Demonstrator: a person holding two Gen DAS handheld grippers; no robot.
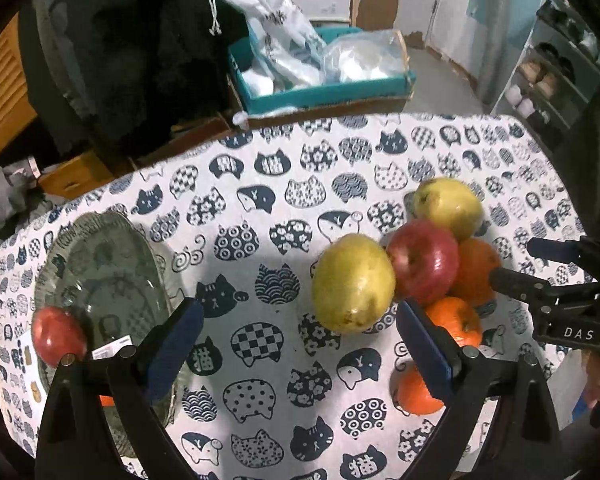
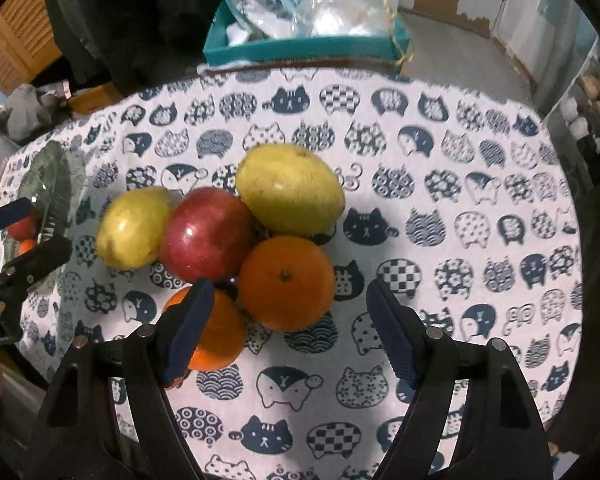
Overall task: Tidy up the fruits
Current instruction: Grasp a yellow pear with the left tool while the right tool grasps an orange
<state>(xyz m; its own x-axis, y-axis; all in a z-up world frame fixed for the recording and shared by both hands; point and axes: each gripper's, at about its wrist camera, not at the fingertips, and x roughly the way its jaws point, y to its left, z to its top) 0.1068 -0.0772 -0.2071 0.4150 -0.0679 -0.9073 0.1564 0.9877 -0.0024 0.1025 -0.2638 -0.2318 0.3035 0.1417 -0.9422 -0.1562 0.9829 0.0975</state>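
Between my right gripper's (image 2: 290, 330) blue-padded fingers, spread wide with nothing clamped, I see a round orange mandarin with a green stem spot (image 2: 287, 283) sitting just ahead of the tips on the white tablecloth printed with navy cat heads (image 2: 460, 184). A second orange fruit (image 2: 216, 340) lies partly behind my left-side pad. Touching these are a shiny red apple (image 2: 208, 234) and two yellow-green pears, the nearer-left one (image 2: 134, 226) and the larger far one (image 2: 290, 188), all clustered together.

My left gripper (image 1: 300, 344) also hangs wide and empty over bare cloth, with the fruit pile to its right. To its left sits a clear ribbed glass plate (image 1: 104, 264), with another red apple (image 1: 58, 336) at its near rim. Beyond the table stands a teal cardboard box of plastic bags (image 1: 320, 96).
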